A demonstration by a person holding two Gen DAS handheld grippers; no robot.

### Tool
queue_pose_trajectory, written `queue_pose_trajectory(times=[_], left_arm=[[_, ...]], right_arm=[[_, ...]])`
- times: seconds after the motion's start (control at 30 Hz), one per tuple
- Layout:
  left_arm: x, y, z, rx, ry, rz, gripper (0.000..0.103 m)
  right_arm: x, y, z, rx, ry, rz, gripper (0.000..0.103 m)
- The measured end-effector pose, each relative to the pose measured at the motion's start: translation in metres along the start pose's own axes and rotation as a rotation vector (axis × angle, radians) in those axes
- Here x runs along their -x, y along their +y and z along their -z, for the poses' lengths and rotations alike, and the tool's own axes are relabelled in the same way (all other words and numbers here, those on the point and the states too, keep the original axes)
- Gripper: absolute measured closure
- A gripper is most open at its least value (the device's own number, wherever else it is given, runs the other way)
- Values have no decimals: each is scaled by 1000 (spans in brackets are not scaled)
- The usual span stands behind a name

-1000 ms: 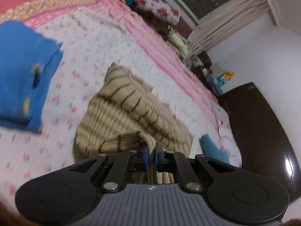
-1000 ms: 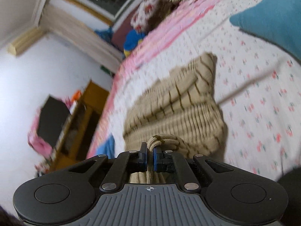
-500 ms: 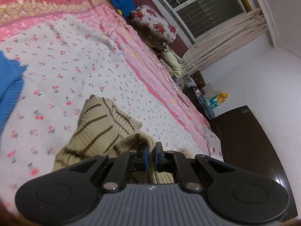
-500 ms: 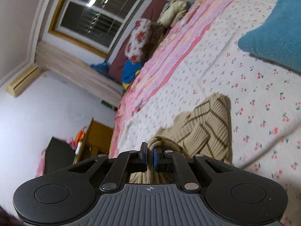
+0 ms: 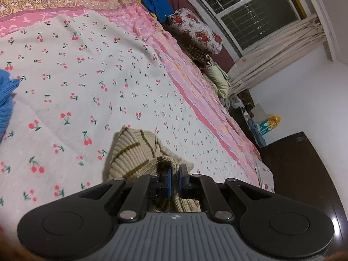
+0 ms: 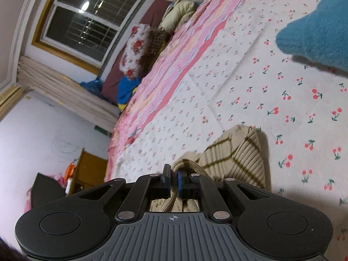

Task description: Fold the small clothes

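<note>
My left claw is pinching a ribbed edge of the beige knit sweater, its dark-striped body trailing forward onto the cherry-print bedsheet. My right claw is pressed together on another ribbed edge of the same sweater, held low over the bed. A blue knit garment lies at the left margin of the left view; a teal garment lies well apart in the right view. A floral pillow sits near the window.
</note>
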State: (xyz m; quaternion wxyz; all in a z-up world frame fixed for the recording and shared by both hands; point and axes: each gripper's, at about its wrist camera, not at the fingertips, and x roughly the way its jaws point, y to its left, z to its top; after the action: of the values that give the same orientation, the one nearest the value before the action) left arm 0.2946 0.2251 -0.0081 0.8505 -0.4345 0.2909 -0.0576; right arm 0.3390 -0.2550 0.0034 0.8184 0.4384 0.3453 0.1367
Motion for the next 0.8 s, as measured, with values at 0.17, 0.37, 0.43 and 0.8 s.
queue_pose_trajectory(times=[0.17,0.37,0.43,0.8], left_arm=[[-10,8,5,52,-56,22,90],[-24,2,14,-72,-53,-96,90],[-23,-1,12,-83,-67,-100,90],[-11,-5,6,-88,-150,-70,53]], right_arm=[[-9,-15,0,-26,-39,9,96],[-19,-27,-4,13,-8,56,93],[-22,-28,-5,13,-3,52,92],[8,-14,1,95,-103,20,75]])
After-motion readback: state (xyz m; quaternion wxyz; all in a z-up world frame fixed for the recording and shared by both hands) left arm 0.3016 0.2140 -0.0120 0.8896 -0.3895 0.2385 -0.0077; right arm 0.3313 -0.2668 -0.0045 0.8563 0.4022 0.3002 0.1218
